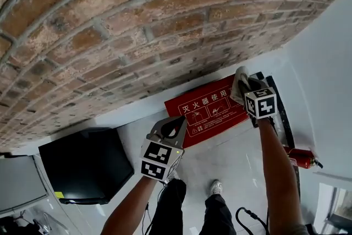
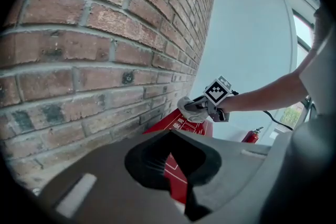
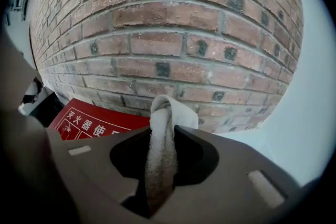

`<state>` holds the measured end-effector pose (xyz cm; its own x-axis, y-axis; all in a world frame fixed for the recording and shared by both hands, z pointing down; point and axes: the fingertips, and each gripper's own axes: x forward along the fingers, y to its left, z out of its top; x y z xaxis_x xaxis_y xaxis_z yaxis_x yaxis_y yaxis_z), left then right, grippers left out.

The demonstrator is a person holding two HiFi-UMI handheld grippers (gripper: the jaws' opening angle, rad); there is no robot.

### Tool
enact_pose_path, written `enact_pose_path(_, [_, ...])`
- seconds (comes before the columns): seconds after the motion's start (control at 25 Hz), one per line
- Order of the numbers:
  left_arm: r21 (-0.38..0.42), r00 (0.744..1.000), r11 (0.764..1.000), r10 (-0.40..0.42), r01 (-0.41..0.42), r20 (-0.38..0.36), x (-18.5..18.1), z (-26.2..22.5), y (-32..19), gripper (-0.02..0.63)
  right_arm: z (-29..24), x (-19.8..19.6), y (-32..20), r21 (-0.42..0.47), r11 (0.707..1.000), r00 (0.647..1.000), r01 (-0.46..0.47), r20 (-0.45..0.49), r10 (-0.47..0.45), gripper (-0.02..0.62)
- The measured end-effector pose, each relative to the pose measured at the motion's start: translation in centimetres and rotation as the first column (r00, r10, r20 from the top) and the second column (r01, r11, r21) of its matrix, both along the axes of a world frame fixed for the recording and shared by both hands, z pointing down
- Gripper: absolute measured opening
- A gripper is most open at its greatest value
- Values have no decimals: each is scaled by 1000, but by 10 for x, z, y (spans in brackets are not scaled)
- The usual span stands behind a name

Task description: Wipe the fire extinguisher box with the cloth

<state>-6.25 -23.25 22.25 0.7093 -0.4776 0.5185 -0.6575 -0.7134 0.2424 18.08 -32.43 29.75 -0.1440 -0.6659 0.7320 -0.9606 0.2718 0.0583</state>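
Head view puts the right hand-held gripper point(image 1: 242, 84) clamped on the cloth point(image 1: 240, 77) at the right end of the red box point(image 1: 209, 113) by the brick wall point(image 1: 110, 25), the left hand-held gripper point(image 1: 175, 128) closed and empty, so wiping looks barely begun.

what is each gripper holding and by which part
The right gripper is shut on the cloth, pinching a bunched fold with an end poking past the tips. The left gripper is shut and holds nothing.
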Motion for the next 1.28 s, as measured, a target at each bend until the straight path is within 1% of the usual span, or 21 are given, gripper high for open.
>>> enact_pose_path(0.08, [-14, 1000, 1000, -23, 23, 8, -12, 6, 1, 0, -1, -21, -2, 0, 1000, 999, 29, 31, -29, 99])
enact_pose_path(0.2, [-38, 997, 997, -71, 72, 16, -30, 12, 4, 0, -4, -68, -1, -4, 989, 988, 147, 41, -147, 100])
enact_pose_path(0.32, [-50, 993, 992, -115, 116, 35, -49, 14, 9, 0, -6, -126, 5, -2, 964, 963, 264, 49, -264, 100])
enact_pose_path(0.48, [-55, 985, 984, -165, 168, 56, -72, 11, 20, 0, -5, -196, 20, 2, 935, 928, 355, 124, -352, 99])
enact_pose_path(0.72, [-51, 972, 972, -225, 229, 70, -91, 9, 42, 0, -4, -264, 58, 4, 879, 861, 478, 196, -469, 98])
enact_pose_path(0.92, [-66, 953, 952, -295, 300, 75, -96, 12, 59, 0, -2, -290, 102, -3, 820, 795, 572, 246, -554, 98])
enact_pose_path(1.04, [-76, 945, 943, -318, 323, 74, -87, 13, 70, 0, -1, -292, 128, 7, 790, 759, 613, 269, -592, 97])
enact_pose_path(1.12, [-77, 945, 943, -319, 324, 69, -75, 13, 76, 0, -1, -282, 139, 11, 788, 755, 615, 278, -593, 95])
enact_pose_path(1.28, [-78, 946, 943, -318, 322, 59, -47, 13, 87, 0, 1, -244, 143, 11, 819, 783, 574, 284, -553, 92])
